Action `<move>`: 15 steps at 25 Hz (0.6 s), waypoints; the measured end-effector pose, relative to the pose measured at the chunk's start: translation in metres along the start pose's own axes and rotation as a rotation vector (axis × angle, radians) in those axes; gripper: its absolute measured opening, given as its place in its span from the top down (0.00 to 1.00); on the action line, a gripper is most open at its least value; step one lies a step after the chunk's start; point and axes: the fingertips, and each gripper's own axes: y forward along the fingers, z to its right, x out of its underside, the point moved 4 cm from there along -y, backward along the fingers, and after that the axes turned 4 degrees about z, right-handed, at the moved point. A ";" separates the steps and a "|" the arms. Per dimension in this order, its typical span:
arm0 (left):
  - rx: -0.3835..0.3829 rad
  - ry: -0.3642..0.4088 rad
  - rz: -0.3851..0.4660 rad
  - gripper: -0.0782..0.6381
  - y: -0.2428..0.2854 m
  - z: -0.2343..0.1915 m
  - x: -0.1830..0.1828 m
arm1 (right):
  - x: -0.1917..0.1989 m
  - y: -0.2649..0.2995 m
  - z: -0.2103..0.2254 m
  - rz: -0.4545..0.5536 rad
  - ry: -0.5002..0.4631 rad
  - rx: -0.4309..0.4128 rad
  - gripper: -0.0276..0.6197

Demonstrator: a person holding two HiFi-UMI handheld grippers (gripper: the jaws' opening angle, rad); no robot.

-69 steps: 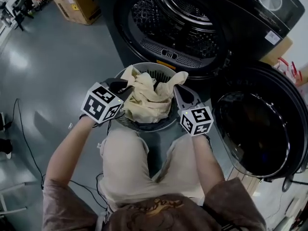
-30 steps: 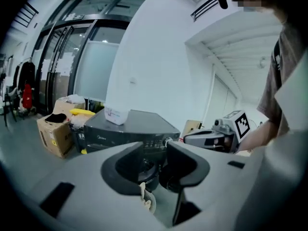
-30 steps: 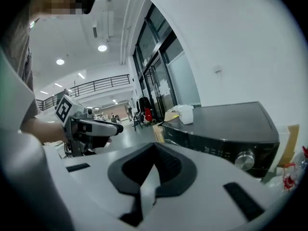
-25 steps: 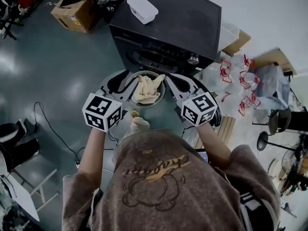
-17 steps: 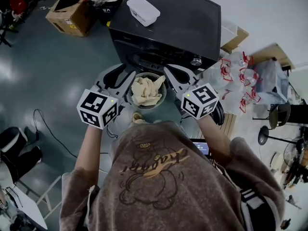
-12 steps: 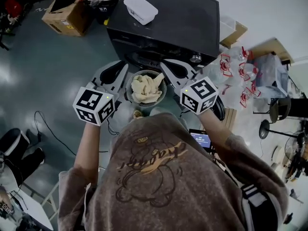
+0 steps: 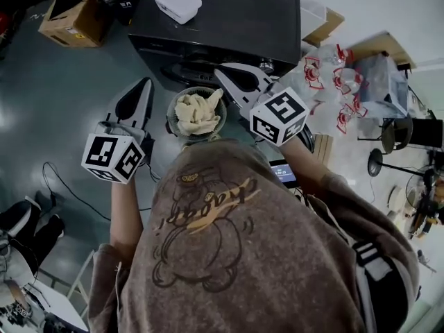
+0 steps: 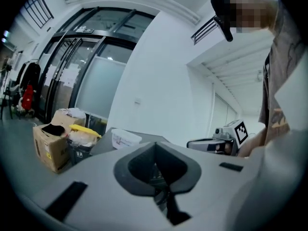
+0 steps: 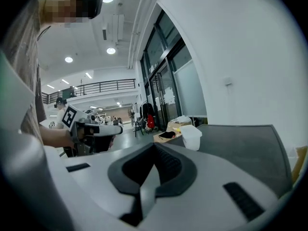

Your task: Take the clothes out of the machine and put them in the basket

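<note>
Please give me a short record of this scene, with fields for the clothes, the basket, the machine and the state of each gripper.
clothes: cream, heaped in the basket
basket: round, on the floor in front of the machine
machine: dark, with a white box on top
left gripper: jaws just closed, now shut, nothing between them
right gripper: shut, empty
placing: in the head view, one gripper at each side of the basket
</note>
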 end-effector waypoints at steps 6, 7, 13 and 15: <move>-0.049 0.017 0.013 0.88 0.007 -0.001 0.016 | 0.009 0.005 0.009 -0.030 -0.042 -0.047 0.96; -0.059 0.009 0.016 0.88 0.008 -0.001 0.019 | 0.010 0.007 0.011 -0.029 -0.043 -0.053 0.96; -0.105 -0.001 0.020 0.88 0.010 0.001 0.029 | 0.015 0.015 0.014 -0.017 -0.038 -0.069 0.96; -0.115 -0.005 0.022 0.88 0.011 0.001 0.030 | 0.015 0.017 0.015 -0.012 -0.040 -0.074 0.96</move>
